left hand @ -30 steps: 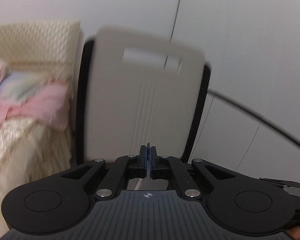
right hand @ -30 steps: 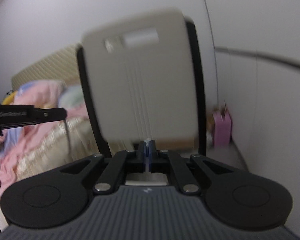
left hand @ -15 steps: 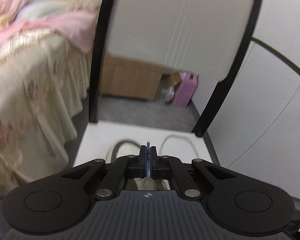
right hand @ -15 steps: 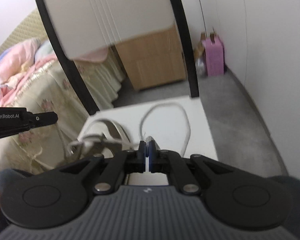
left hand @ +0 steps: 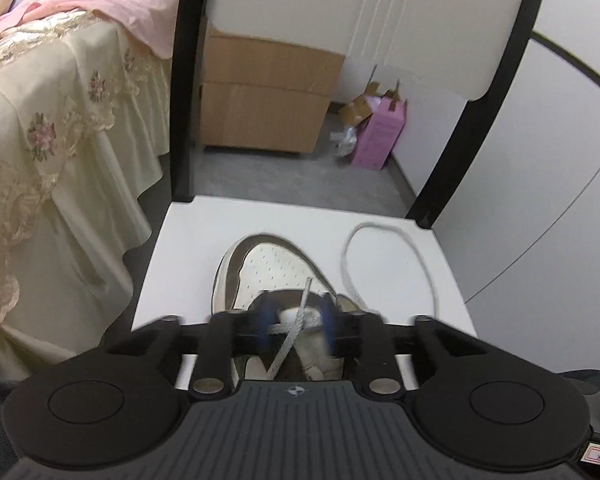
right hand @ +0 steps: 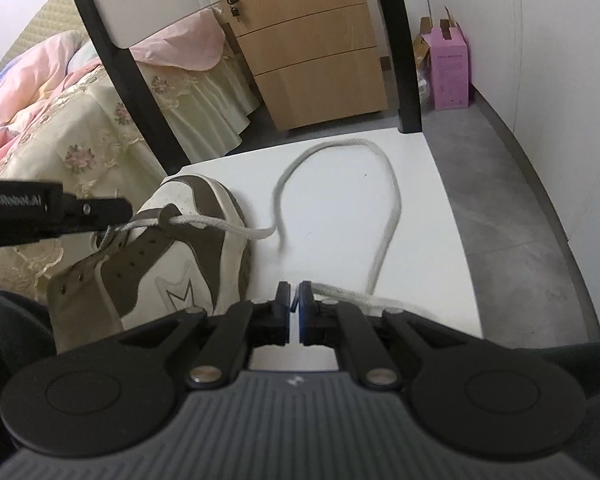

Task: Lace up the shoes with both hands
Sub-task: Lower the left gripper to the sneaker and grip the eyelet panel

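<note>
The left gripper [left hand: 296, 326] opens around a lace [left hand: 296, 330] over the shoe [left hand: 268, 268]. At four o'clock, the right gripper [right hand: 294, 304] parts, empty, on the white seat [right hand: 420, 208].

My grippers: matte black bodies, blue pads [left hand: 265, 322]. Shoe [right hand: 172, 256] white and brown, dotted perforations on white toe panel, white star-ish mark on side. Lace [right hand: 384, 216] off-white, woven braid texture. Chair seat [right hand: 340, 200] plain white, frame [left hand: 182, 92] black. Bedspread [left hand: 40, 128] cream with pink floral embroidery, pink blanket [left hand: 136, 8] on top. Cabinet [right hand: 320, 52] light wood. Box [right hand: 450, 74] pink. Floor [right hand: 512, 216] grey, walls white.
</note>
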Action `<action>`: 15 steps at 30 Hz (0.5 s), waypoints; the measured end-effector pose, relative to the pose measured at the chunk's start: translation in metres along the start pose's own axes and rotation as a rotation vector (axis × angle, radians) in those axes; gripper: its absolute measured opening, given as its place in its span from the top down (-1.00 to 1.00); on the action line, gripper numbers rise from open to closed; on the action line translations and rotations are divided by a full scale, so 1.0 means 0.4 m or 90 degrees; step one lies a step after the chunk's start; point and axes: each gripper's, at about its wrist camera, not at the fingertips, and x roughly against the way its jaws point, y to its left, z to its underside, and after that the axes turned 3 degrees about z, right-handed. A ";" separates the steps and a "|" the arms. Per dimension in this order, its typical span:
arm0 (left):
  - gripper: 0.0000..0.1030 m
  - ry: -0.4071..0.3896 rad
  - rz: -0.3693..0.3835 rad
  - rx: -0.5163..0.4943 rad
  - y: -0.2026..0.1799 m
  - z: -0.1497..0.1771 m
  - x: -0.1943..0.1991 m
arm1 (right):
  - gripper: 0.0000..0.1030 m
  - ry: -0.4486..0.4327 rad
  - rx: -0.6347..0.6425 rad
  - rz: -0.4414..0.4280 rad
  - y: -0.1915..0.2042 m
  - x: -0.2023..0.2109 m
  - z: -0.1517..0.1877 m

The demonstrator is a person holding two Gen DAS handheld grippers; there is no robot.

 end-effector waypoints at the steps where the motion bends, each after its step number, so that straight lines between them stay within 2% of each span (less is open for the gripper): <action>1: -0.10 -0.004 -0.008 -0.003 -0.001 0.002 0.004 | 0.35 -0.007 0.001 0.001 0.000 0.004 0.000; 2: -0.10 -0.005 -0.018 -0.005 -0.002 0.004 0.010 | 0.15 -0.015 0.001 0.002 -0.001 0.008 -0.001; 3: -0.10 -0.006 -0.019 -0.005 -0.002 0.008 0.019 | 0.07 -0.022 -0.001 -0.001 -0.002 0.012 -0.001; 8: -0.15 -0.017 -0.014 -0.001 0.000 0.037 0.076 | 0.07 -0.061 -0.013 -0.034 -0.011 0.042 -0.001; 12: -0.15 -0.033 0.005 0.001 -0.002 0.075 0.141 | 0.07 -0.089 -0.030 -0.124 -0.014 0.073 -0.004; 15: -0.12 -0.040 0.011 -0.020 -0.015 0.112 0.167 | 0.07 -0.078 -0.037 -0.191 -0.002 0.082 -0.002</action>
